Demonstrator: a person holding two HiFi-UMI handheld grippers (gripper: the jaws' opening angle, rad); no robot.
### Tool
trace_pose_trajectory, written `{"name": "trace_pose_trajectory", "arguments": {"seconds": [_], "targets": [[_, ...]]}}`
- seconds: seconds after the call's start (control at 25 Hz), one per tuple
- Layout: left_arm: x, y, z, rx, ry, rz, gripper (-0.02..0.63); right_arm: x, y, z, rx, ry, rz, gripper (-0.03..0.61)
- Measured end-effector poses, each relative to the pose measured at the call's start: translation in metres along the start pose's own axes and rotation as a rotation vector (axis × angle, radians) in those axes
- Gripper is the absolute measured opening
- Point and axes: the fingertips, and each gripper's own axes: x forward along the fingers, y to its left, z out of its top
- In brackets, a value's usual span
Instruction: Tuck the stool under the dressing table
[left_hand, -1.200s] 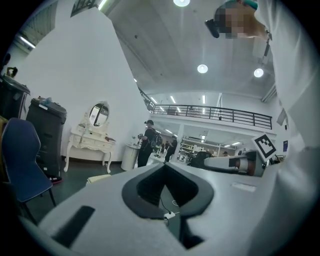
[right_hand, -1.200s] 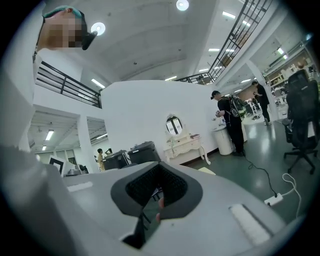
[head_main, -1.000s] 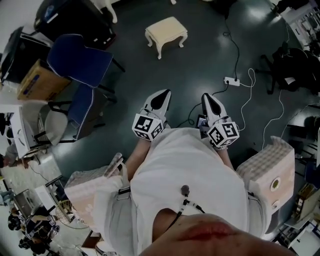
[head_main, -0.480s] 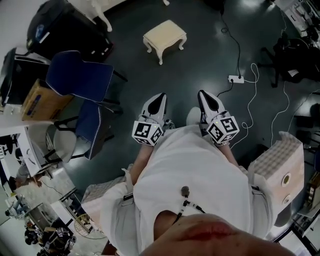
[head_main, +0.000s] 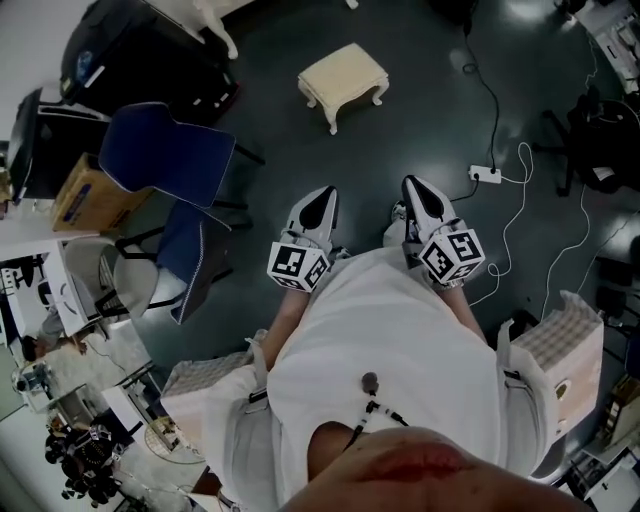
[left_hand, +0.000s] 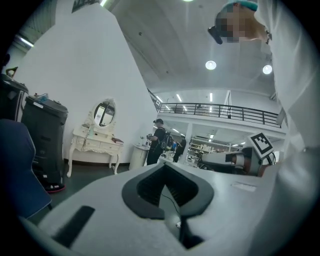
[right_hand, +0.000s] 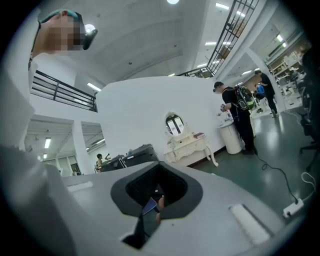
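- At far left a blue chair (head_main: 165, 140) crowds the route, so we judge it best to pass on its right.
- Our left gripper (head_main: 322, 195) has its jaws together, holding nothing.
- The stool (head_main: 343, 78) stands ahead on the dark floor (head_main: 420, 110), well apart from both grippers and not yet under the dressing table (left_hand: 95, 145). We should reach it first, then push squarely.
- Our right gripper (head_main: 418, 188) is likewise closed and empty.
- A power strip (head_main: 487, 175) lies on the right, a possible trip hazard.
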Motion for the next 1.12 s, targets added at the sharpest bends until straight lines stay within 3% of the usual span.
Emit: {"name": "trace_pose_trajectory", "arguments": {"seconds": [0.2,0.48,0.68,0.96,1.12], "targets": [[0.057,0.003,0.004,-0.005,-0.012,0.080,0.008,0.034,-0.049,0.030,-0.011,0.036,0.077,0.008],[0.149,-0.025,0.013,-0.009,-0.053,0.159,0.008,0.055,-0.138,0.082,-0.043,0.067,0.145,0.008],[0.195,-0.036,0.005,0.003,-0.028,0.192,0.008,0.074,-0.191,0.101,-0.069,0.109,0.179,0.008],[0.219,0.005,0.017,-0.025,-0.052,0.268,0.008,0.117,-0.214,0.099,-0.037,0.156,0.189,0.008],[0.240,0.045,0.021,-0.053,-0.058,0.285,0.008,0.162,-0.212,0.098,-0.071,0.178,0.202,0.008]]}}
